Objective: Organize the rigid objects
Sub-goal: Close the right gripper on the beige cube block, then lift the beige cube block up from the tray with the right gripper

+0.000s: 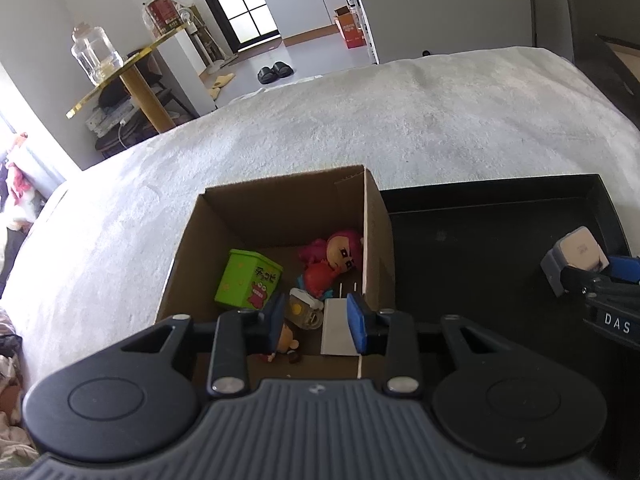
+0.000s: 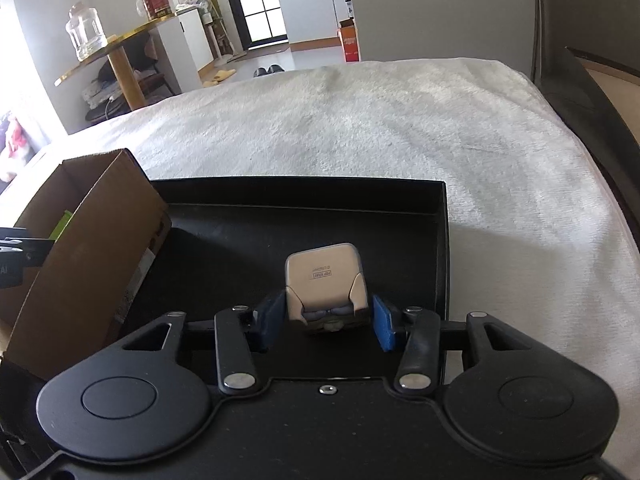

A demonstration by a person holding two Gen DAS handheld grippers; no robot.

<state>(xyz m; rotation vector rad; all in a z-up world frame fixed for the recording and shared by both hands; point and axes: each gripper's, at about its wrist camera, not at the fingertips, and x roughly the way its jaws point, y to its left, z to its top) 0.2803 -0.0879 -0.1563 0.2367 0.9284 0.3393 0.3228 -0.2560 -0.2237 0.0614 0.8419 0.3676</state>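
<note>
On a bed covered in white fleece, the right claw [image 2: 326, 326] stands over a black tray [image 2: 438, 240], a beige-and-grey boxy gadget [image 2: 324, 280] upright between its blue pads; the left pad touches it, a sliver of gap shows at the right. Beside the tray, the left claw [image 1: 316, 322] dips into a cardboard box [image 1: 280, 208], partly open above a small yellow-and-clear toy [image 1: 304, 312], gripping nothing. A green toy box [image 1: 246, 280] and pink-haired figurine [image 1: 340, 254] lie further in.

Glass jar [image 1: 96, 53] on gold table [image 1: 132, 68], black slippers [image 1: 275, 71]
</note>
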